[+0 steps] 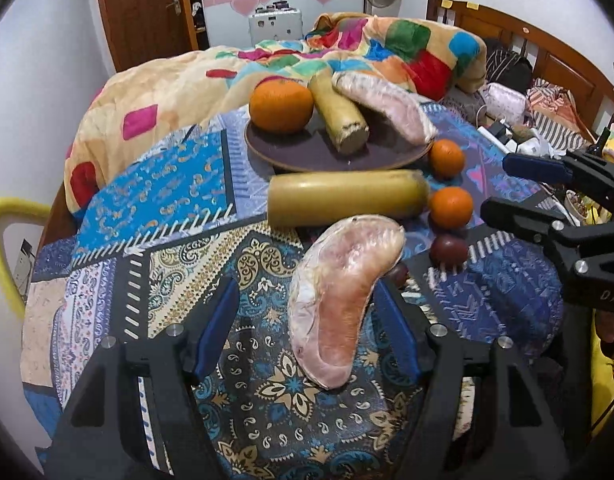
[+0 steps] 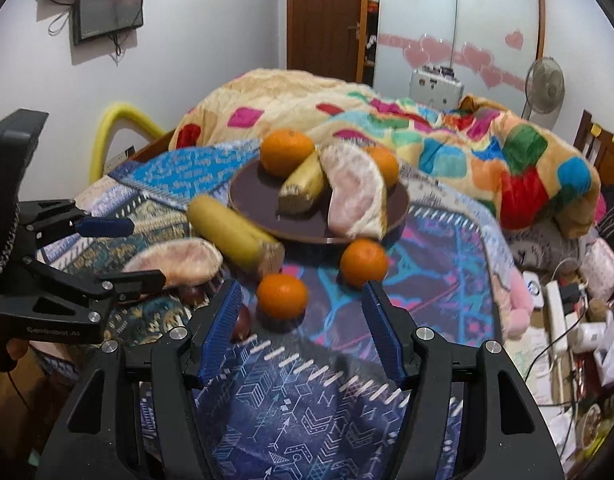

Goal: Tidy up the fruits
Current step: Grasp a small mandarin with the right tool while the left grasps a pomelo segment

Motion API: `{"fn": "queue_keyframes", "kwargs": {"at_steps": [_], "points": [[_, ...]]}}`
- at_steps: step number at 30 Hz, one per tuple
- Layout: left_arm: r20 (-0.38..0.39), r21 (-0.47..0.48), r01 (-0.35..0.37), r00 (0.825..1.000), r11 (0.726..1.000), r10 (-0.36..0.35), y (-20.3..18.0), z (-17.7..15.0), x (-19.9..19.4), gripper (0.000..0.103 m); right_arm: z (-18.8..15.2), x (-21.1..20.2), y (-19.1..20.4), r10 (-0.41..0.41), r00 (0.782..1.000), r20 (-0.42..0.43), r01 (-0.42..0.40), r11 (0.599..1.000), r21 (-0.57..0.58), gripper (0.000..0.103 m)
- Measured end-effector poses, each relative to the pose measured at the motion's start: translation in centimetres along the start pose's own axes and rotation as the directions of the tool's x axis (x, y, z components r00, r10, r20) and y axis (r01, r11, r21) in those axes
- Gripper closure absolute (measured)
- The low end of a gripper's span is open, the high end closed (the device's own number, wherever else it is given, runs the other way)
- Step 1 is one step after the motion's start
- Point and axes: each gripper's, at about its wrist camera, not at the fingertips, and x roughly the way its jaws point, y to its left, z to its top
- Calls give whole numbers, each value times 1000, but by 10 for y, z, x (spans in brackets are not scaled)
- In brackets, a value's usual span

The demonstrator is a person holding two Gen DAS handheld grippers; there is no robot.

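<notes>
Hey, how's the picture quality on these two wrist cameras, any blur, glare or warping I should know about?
Left wrist view: mostly sharp; the pomelo segment between the open left gripper fingers is crisp, fisheye bends the room edges, corners go dark. Right wrist view: softer, with the plate and the nearest orange ahead of the open right gripper smeared; same bending and dark corners. No strong glare in either.

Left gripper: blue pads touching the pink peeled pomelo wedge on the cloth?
Cannot tell. Left wrist view: the left gripper straddles the pink peeled pomelo wedge; bare cloth shows at one blue pad, the other is partly hidden behind the wedge.
</notes>
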Motion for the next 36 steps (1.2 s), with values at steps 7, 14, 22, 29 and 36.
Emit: {"fn": "queue_keyframes", "kwargs": {"at_steps": [7, 14, 22, 29, 36], "points": [[1, -10, 52, 999, 999, -51, 4, 1, 11, 34, -6, 21, -2, 37, 998, -42, -35, 999, 37, 44], [5, 16, 125, 992, 992, -125, 0, 1, 11, 57, -4, 27, -4, 84, 995, -45, -81, 995, 65, 58], [2, -32, 76, 997, 997, -76, 7, -4, 6, 59, -5, 23, 4, 97, 994, -54, -95, 995, 42, 72], [-28, -44, 7, 1000, 999, -8, 17, -18, -5, 59, -9, 11, -6, 80, 996, -49, -77, 995, 56, 72], [-58, 17, -16, 998, 1000, 17, 10, -12, 2, 51, -8, -1, -14, 57, 998, -30, -55, 997, 48, 72]]}}
